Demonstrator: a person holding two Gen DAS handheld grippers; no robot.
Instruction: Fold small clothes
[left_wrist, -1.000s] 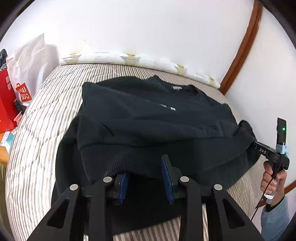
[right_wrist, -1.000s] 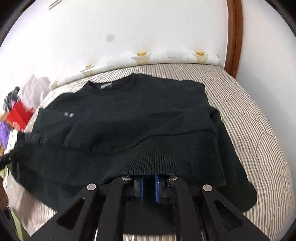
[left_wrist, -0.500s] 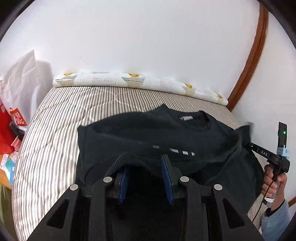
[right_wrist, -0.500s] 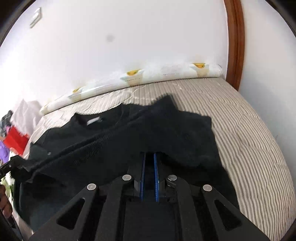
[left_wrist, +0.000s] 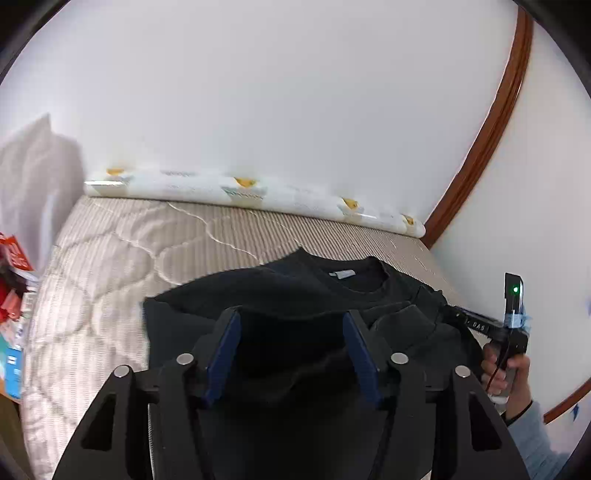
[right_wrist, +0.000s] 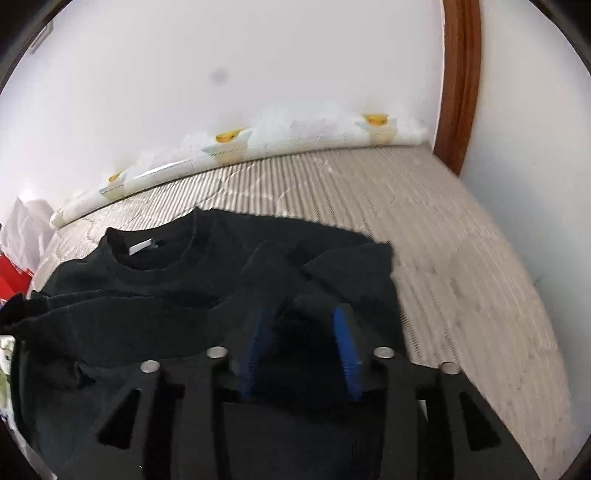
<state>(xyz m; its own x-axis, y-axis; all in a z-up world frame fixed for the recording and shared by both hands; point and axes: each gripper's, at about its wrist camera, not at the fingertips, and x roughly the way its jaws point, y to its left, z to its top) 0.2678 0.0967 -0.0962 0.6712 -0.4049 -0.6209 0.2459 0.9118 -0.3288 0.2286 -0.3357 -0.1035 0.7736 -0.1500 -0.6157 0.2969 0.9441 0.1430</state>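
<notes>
Both fingers (left_wrist: 224, 347) now apart over sweater (right_wrist: 155, 295)

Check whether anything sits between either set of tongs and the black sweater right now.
Nothing visible does. The left tongs and right tongs both stand open directly over the black sweater, which lies folded on the striped mattress with no other item on it.
</notes>
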